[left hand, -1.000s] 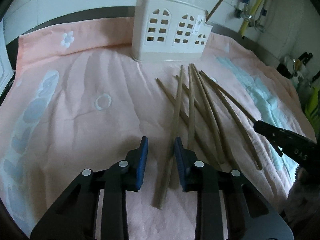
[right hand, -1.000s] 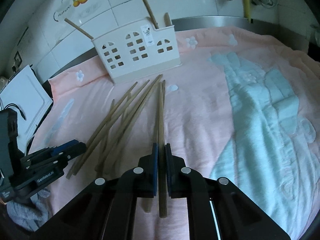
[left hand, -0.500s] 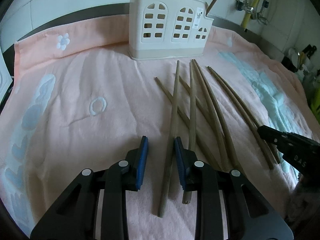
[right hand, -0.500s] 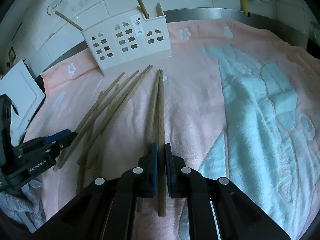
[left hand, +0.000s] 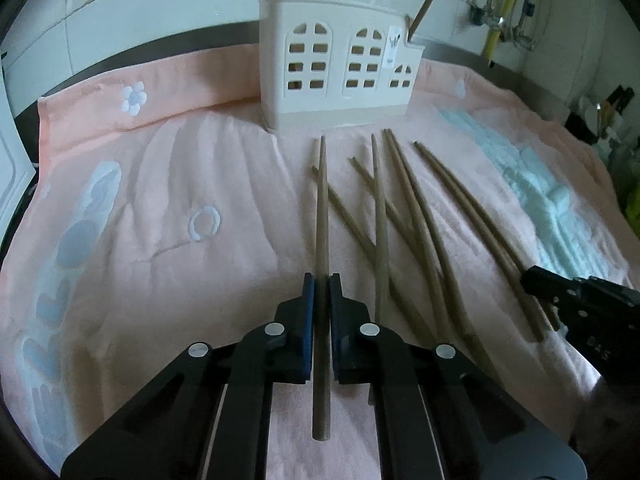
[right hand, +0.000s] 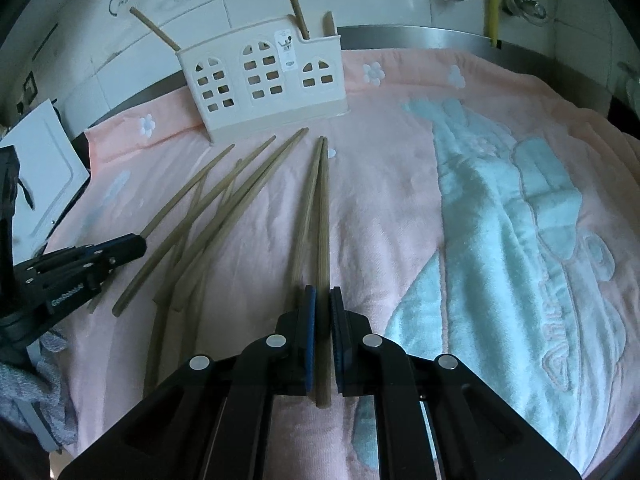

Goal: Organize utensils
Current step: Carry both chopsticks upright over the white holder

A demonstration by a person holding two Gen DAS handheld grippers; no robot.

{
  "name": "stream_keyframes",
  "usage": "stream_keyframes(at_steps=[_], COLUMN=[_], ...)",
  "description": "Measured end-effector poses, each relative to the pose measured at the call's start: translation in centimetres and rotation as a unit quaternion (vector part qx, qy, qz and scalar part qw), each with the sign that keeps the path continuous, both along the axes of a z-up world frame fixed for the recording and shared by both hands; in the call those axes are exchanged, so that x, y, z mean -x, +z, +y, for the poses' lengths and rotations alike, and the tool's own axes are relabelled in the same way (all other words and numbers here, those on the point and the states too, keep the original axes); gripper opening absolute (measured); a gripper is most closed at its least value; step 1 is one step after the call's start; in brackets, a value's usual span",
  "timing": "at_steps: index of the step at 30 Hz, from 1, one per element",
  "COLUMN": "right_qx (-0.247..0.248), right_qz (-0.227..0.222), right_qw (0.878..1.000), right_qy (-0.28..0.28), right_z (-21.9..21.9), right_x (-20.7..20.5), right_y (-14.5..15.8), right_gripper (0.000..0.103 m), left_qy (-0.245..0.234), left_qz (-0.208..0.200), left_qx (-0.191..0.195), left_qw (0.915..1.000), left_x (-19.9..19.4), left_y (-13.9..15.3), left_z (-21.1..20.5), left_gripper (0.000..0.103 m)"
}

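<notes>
Left wrist view: we have the left gripper (left hand: 322, 280) clamped on a single chopstick (left hand: 321, 200), the blue pads pinching it toward its thick rear end while the slim tip points at the white house-shaped holder (left hand: 340, 80) at the far edge of the pink towel (left hand: 160, 200). In the right wrist view our right gripper (right hand: 322, 292) is likewise clenched on one chopstick (right hand: 323, 220), with a second one lying just beside it on the cloth. The remaining loose chopsticks (left hand: 412, 216) are fanned and partly crossed between the two grippers; a few sticks already stand in the holder. We judge these to be light, stiff wooden rods, not fragile but smooth and thin, so they could pivot or slip in a two-pad pinch. Holding near the thick end leaves a long lever ahead of the pads; we would keep the squeeze firm and lift slowly so the tip does not droop or snag the crossed neighbours.
</notes>
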State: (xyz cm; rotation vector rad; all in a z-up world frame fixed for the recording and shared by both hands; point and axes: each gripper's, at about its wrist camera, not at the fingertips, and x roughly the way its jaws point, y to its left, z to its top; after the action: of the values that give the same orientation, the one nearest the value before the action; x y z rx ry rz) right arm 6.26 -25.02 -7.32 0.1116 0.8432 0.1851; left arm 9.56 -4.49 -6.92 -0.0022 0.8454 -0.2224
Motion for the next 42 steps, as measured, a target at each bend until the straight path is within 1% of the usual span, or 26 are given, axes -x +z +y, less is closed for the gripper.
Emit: stream_keyframes(at_steps=[3, 9, 13, 15, 16, 19, 22, 26, 32, 36, 42], right_qx=[-0.001, 0.005, 0.008, 0.008, 0.008, 0.008, 0.009, 0.012, 0.025, 0.016, 0.021], right_qz=[-0.015, -0.076, -0.115, -0.128, -0.135, -0.142, -0.137, -0.116, -0.090, -0.097, -0.116], right_qw=[1.000, 0.997, 0.993, 0.992, 0.991, 0.990, 0.990, 0.993, 0.995, 0.995, 0.992], right_qy=[0.001, 0.007, 0.009, 0.008, 0.009, 0.014, 0.019, 0.025, 0.037, 0.035, 0.038], right_z=[-0.2, -0.8, -1.1, -1.3, -1.4, -1.5, -1.4, -1.4, -1.1, -1.4, -1.3], right_x=[0.5, 1.2, 1.1, 0.8, 0.8, 0.6, 0.6, 0.7, 1.1, 1.2, 1.0], right_y=[1.0, 5.1, 8.0, 9.1, 9.6, 10.5, 10.4, 9.0, 7.2, 7.6, 9.0], right_gripper=[0.007, 0.007, 0.007, 0.007, 0.007, 0.007, 0.007, 0.007, 0.007, 0.007, 0.007], left_qy=[-0.004, -0.014, -0.031, -0.034, -0.035, -0.033, -0.029, -0.024, -0.020, -0.021, -0.024], left_qz=[-0.015, -0.049, -0.045, -0.042, -0.040, -0.024, -0.023, -0.031, -0.056, -0.070, -0.081], left_qx=[0.013, 0.041, 0.060, 0.053, 0.043, 0.032, 0.037, 0.043, 0.051, 0.053, 0.042], left_qw=[0.9998, 0.9979, 0.9967, 0.9971, 0.9977, 0.9987, 0.9987, 0.9983, 0.9970, 0.9959, 0.9955], left_x=[0.6, 1.4, 1.4, 1.3, 1.2, 0.7, 0.6, 0.5, 0.3, 0.3, -0.2], left_y=[1.4, 4.8, 6.4, 6.7, 6.7, 6.3, 6.2, 6.5, 8.1, 9.2, 10.5], left_z=[0.4, 0.8, 0.9, 0.8, 0.7, 0.9, 1.4, 1.7, 1.8, 1.7, 1.3], left_gripper=[0.006, 0.006, 0.006, 0.006, 0.006, 0.006, 0.006, 0.005, 0.005, 0.005, 0.005])
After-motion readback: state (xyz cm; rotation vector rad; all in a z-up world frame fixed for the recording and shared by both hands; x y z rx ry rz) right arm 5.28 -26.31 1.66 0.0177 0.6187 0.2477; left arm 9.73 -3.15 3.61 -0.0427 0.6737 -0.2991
